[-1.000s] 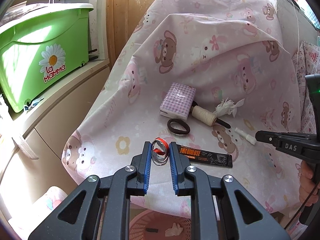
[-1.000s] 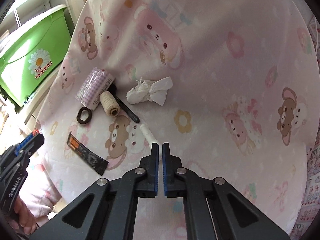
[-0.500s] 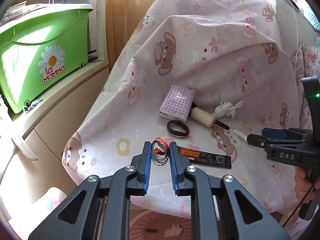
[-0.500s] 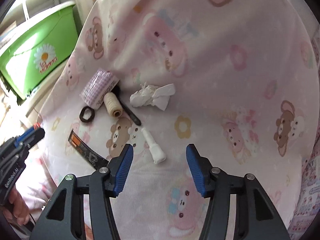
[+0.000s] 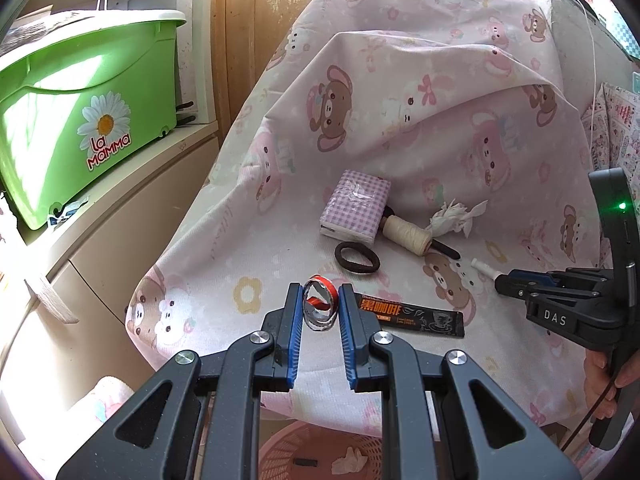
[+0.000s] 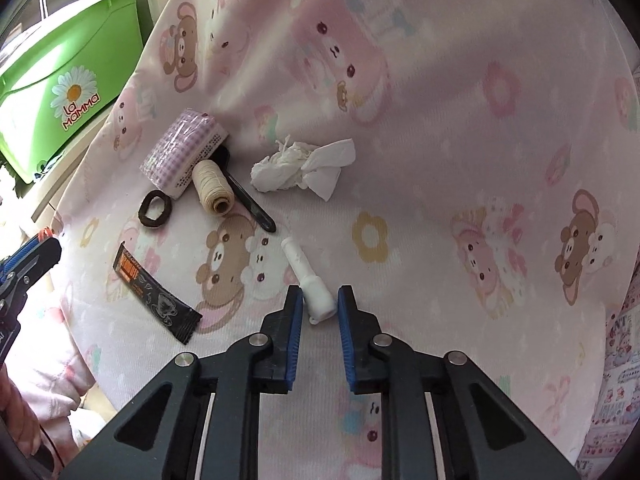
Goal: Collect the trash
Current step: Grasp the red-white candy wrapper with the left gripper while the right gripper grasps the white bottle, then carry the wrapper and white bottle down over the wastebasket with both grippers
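My left gripper [image 5: 319,304] is shut on a red and silver foil ring [image 5: 320,309] and holds it above the front edge of the pink bear-print cloth [image 5: 400,80]. My right gripper [image 6: 318,304] is partly closed around the wide end of a small white plastic tube [image 6: 308,276] lying on the cloth; the pads stand beside it, contact unclear. It also shows in the left wrist view [image 5: 486,268]. A black coffee sachet [image 5: 408,315], also in the right wrist view [image 6: 154,294], and a crumpled white tissue [image 6: 304,170] lie on the cloth.
A purple checked tissue pack [image 5: 356,206], a cream thread spool [image 5: 406,234], a brown hair tie [image 5: 357,257] and a black clip [image 6: 248,200] lie on the cloth. A pink basket [image 5: 320,456] with scraps sits below. A green bin [image 5: 80,112] stands left.
My right gripper opened wide, moved forward and has narrowed around the white tube's end. My left gripper has held the foil ring nearly still.
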Available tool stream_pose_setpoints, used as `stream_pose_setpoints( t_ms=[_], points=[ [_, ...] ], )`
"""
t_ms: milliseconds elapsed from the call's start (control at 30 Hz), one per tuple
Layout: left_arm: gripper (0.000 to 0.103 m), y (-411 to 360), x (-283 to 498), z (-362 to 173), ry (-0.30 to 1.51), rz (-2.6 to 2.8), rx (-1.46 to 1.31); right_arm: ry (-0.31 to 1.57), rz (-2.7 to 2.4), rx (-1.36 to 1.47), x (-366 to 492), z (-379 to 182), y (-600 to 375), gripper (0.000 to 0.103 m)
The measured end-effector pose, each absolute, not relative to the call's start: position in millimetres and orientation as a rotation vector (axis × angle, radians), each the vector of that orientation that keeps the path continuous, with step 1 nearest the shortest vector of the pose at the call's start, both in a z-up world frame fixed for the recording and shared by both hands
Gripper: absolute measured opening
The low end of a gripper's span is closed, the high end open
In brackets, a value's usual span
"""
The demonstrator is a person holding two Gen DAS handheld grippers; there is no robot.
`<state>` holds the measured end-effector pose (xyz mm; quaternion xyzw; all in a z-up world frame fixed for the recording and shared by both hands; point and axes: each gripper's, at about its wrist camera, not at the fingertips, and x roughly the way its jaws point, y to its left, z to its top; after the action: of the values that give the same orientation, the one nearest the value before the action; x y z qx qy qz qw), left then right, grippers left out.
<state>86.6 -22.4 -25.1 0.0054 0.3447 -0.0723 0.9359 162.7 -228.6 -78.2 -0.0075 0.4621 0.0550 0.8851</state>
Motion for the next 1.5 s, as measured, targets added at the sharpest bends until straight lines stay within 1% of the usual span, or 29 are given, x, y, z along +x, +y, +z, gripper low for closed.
stream_pose_setpoints(
  t_ms=[267, 400, 467, 600, 733, 900, 1067, 1200, 1500],
  points=[
    [0.017, -20.2, 82.0, -20.2, 0.691, -0.154, 0.010, 0.892, 0.123, 0.101, 143.5, -51.4, -250.3, 0.018],
    [0.016, -19.3, 75.2, -16.2, 0.681, -0.166, 0.021, 0.856, 0.114, 0.084, 125.6, -36.0, -246.6, 0.018],
    [0.016, -16.1, 66.8, -9.8, 0.650, -0.166, 0.013, 0.838, 0.092, 0.032, 112.5, -29.8, -237.3, 0.018],
    [0.016, -14.4, 51.2, 9.4, 0.625, -0.195, 0.047, 0.815, 0.120, 0.106, 83.3, -8.5, -232.8, 0.018],
    [0.016, -10.9, 39.2, 23.5, 0.664, -0.233, 0.058, 0.767, 0.153, 0.119, 50.5, 16.3, -218.2, 0.018],
    [0.016, -4.1, 24.7, 20.3, 0.752, -0.240, 0.063, 0.738, 0.226, 0.138, 18.2, 36.2, -193.9, 0.018],
    [0.016, 4.9, 9.1, -1.8, 0.761, -0.260, 0.029, 0.744, 0.280, 0.114, -7.8, 31.0, -166.6, 0.018],
    [0.016, 5.3, 12.4, -22.4, 0.821, -0.264, 0.029, 0.797, 0.305, 0.091, -18.0, 6.1, -154.1, 0.018],
    [0.016, 8.1, 18.2, -37.9, 0.894, -0.301, -0.009, 0.921, 0.334, 0.021, -15.9, -40.9, -138.6, 0.018]
  ],
)
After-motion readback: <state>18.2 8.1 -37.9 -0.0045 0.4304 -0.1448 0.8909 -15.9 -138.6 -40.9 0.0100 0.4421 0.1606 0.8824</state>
